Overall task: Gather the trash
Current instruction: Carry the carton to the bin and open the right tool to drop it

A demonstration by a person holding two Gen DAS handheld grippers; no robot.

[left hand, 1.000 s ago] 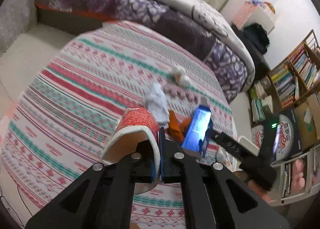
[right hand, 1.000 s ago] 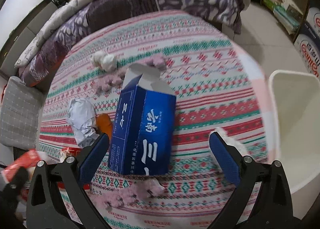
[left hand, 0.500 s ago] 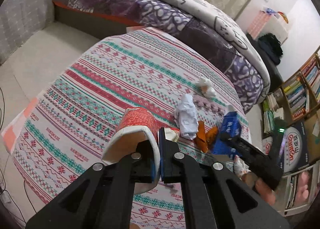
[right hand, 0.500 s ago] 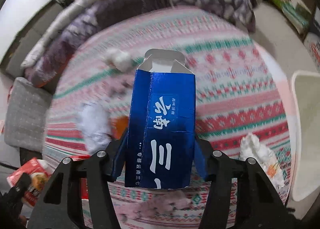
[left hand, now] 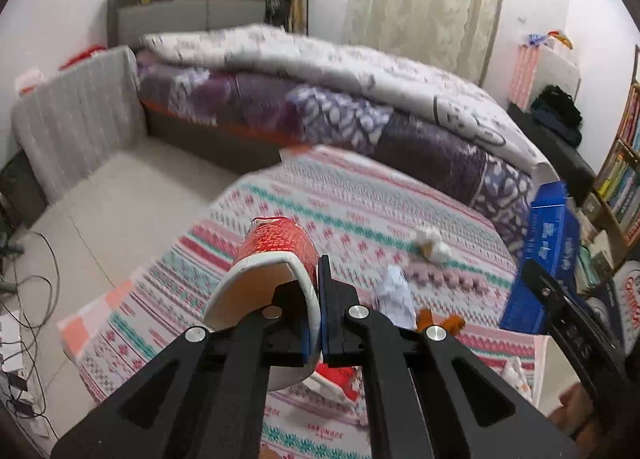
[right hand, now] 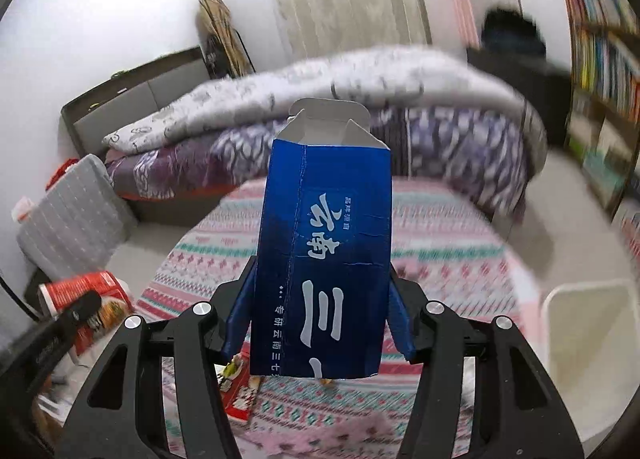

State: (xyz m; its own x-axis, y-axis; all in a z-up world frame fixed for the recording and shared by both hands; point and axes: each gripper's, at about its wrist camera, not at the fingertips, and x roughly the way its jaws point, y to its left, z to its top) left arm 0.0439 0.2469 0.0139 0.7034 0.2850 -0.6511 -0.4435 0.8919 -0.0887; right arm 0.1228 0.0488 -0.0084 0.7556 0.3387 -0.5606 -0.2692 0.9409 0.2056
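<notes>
My left gripper (left hand: pixel 319 287) is shut on the rim of a red paper cup (left hand: pixel 276 247), held above the patterned rug (left hand: pixel 320 199). The same cup (right hand: pixel 84 291) shows at the left of the right wrist view. My right gripper (right hand: pixel 320 303) is shut on a blue carton (right hand: pixel 328 235) with its top flaps open, upright and lifted off the rug. From the left wrist view the carton (left hand: pixel 548 243) hangs at the right. On the rug lie a crumpled white paper (left hand: pixel 394 293), a tissue ball (left hand: pixel 432 245), an orange wrapper (left hand: pixel 440 321) and a red wrapper (right hand: pixel 240 391).
A white bin (right hand: pixel 588 299) stands at the rug's right edge. A bed with a purple quilt (left hand: pixel 360 111) runs behind the rug. Bookshelves (right hand: pixel 600 59) fill the right wall. A grey cushion (left hand: pixel 80 115) and loose cables (left hand: pixel 28 291) lie at the left.
My right gripper closed on the blue carton and lifted it off the rug. Both grippers rose and tilted up, so the bed and walls came into view. The cup stayed gripped.
</notes>
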